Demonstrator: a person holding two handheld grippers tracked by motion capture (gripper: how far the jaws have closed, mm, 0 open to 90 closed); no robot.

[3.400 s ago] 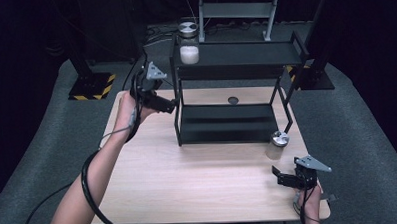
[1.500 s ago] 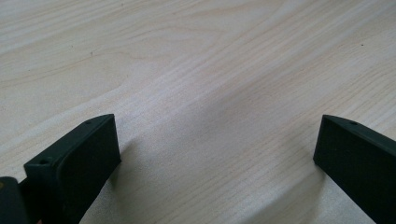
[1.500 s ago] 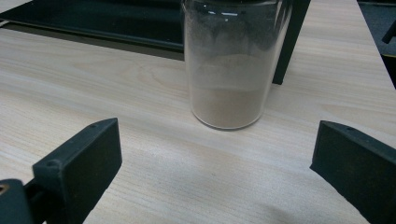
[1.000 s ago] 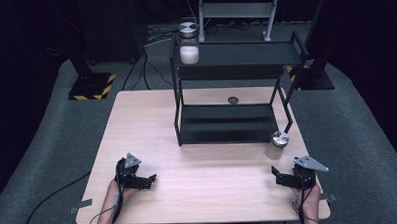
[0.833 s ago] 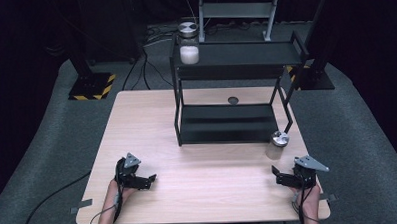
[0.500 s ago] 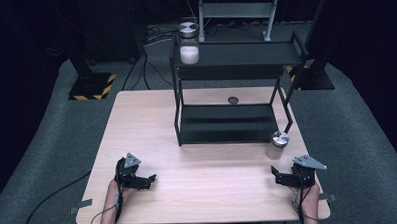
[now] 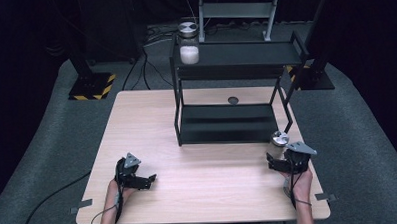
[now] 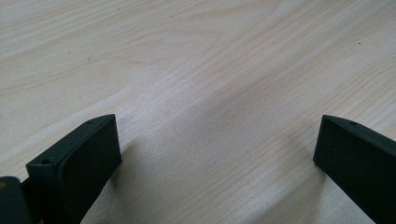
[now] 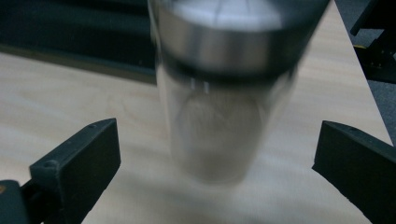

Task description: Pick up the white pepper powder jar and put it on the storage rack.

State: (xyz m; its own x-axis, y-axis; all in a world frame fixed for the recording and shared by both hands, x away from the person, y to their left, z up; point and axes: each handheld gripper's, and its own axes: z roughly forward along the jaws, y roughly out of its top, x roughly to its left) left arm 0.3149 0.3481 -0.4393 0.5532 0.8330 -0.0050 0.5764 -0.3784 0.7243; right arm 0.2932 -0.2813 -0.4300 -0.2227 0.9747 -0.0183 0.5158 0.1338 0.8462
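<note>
Right gripper (image 9: pixel 217 154) has its fingers wide apart with a glass jar (image 9: pixel 224 93) standing upright between them, not touching either one, its metal lid a bit blurry up close. That jar (image 7: pixel 279 138) sits on the table (image 7: pixel 214 191) just by the front right leg of the black shelf rack (image 7: pixel 227 123). Left gripper (image 8: pixel 217 149) is over at the near left of the table, fingers spread just as wide over bare wood, and a second jar (image 7: pixel 188 42) with white stuff in it is up on the rack's top shelf

The left hand-held gripper (image 7: pixel 150 179) has come down from beside the upper shelf (image 7: pixel 244 54) to the near left part of the tabletop (image 7: pixel 146 119), where it rests with jaws apart.
</note>
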